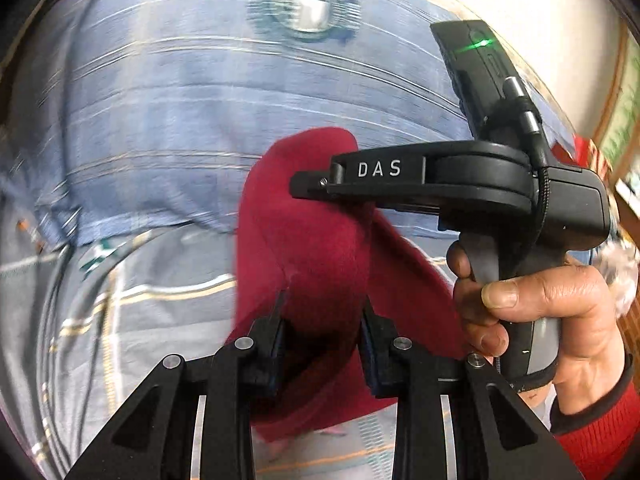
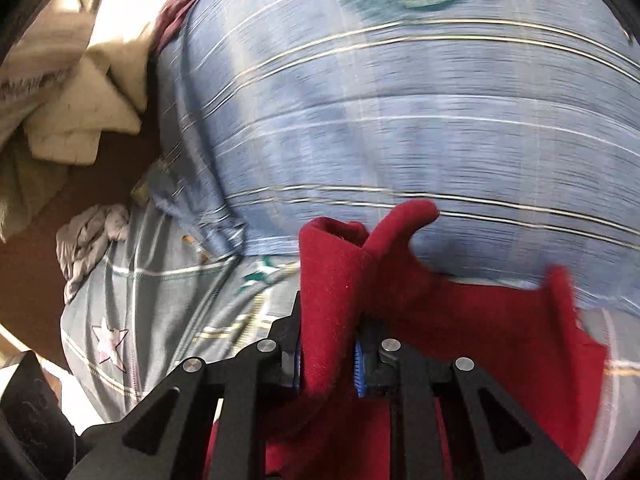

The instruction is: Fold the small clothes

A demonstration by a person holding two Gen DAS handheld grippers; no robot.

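A small dark red fleece garment [image 1: 312, 248] hangs lifted above the blue striped bedsheet [image 1: 160, 140]. My left gripper [image 1: 322, 320] is shut on a thick fold of it. In the left wrist view my right gripper [image 1: 308, 190] comes in from the right, held by a hand [image 1: 560, 312], and its fingers pinch the garment's upper edge. In the right wrist view my right gripper [image 2: 328, 344] is shut on a bunched fold of the red garment [image 2: 460, 320], which trails off to the right over the bedsheet [image 2: 400, 128].
A round grey-and-teal print [image 1: 304, 8] marks the sheet farther away. A grey patterned cloth with a star [image 2: 110, 342] lies at the sheet's near left. A crumpled grey garment [image 2: 86, 244] and cream cloths [image 2: 88, 100] lie at the left on a brown surface.
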